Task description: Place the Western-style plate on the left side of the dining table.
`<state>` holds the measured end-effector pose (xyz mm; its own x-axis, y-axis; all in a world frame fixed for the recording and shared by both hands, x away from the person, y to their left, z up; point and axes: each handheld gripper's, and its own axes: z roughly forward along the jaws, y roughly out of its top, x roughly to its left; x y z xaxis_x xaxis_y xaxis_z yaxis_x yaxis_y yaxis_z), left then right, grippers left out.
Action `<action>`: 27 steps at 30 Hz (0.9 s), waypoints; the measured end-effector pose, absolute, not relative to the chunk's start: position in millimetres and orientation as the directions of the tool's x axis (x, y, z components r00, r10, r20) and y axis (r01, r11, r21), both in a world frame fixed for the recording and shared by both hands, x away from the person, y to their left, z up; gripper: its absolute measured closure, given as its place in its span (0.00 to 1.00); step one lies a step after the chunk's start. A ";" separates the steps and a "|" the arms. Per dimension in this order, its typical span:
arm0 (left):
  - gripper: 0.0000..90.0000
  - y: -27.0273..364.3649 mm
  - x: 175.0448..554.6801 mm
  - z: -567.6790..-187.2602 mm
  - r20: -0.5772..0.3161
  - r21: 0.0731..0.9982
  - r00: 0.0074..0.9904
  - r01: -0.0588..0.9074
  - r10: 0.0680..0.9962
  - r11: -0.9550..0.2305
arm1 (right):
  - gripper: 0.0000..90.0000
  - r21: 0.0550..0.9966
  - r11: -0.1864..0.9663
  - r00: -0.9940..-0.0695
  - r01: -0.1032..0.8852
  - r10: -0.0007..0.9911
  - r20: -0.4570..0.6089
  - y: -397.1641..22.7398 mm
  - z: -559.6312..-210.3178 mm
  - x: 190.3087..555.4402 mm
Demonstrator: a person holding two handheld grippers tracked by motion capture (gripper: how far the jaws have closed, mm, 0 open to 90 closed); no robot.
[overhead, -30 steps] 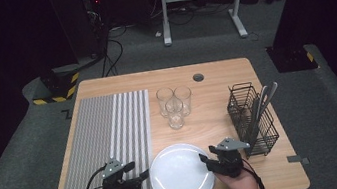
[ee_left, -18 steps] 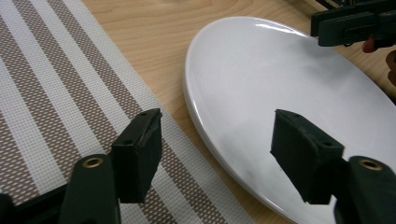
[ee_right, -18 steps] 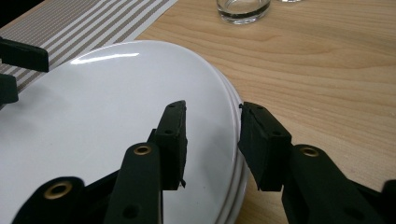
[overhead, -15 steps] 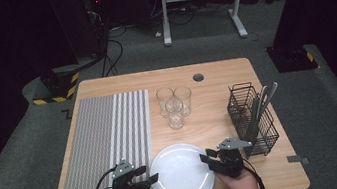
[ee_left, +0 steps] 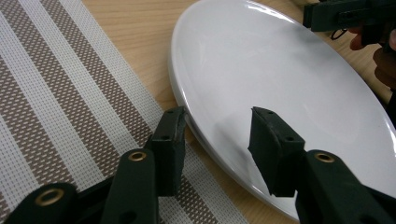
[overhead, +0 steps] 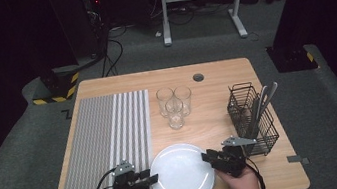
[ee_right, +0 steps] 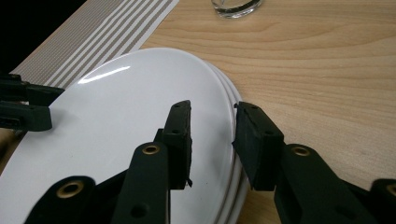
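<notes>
The high view showed a stack of white plates point(overhead: 182, 175) at the near table edge, with the left gripper point(overhead: 150, 180) astride its left rim and the right gripper point(overhead: 208, 158) astride its right rim, each with one jaw over the top plate and one outside, pads not yet pressing. Beyond lay the striped placemat point(overhead: 107, 139) just left of the plates, three glasses point(overhead: 174, 104) mid-table and the wire cutlery basket point(overhead: 252, 118) close behind the right gripper. Since a second earlier both grippers' jaws had been closing around the rim, the left gripper having edged nearer the plates.
</notes>
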<state>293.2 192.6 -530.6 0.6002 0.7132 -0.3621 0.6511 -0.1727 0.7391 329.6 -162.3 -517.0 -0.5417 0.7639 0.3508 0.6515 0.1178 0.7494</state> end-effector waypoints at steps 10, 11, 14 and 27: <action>0.69 195.8 292.7 -530.8 -0.375 0.729 0.598 0.662 0.709 -0.173 | 0.77 0.743 0.071 -0.522 0.666 0.756 0.396 -167.8 -514.2 330.2; 0.69 196.0 292.7 -530.8 -0.379 0.728 0.596 0.664 0.708 -0.169 | 0.77 0.739 0.069 -0.519 0.671 0.755 0.401 -168.8 -514.7 331.1; 0.70 196.2 293.0 -530.9 -0.380 0.727 0.598 0.664 0.706 -0.172 | 0.77 0.721 0.067 -0.509 0.690 0.752 0.418 -168.8 -517.9 332.2; 0.69 196.2 293.4 -531.5 -0.391 0.720 0.602 0.672 0.696 -0.176 | 0.76 0.716 0.068 -0.501 0.694 0.760 0.414 -165.4 -518.4 331.3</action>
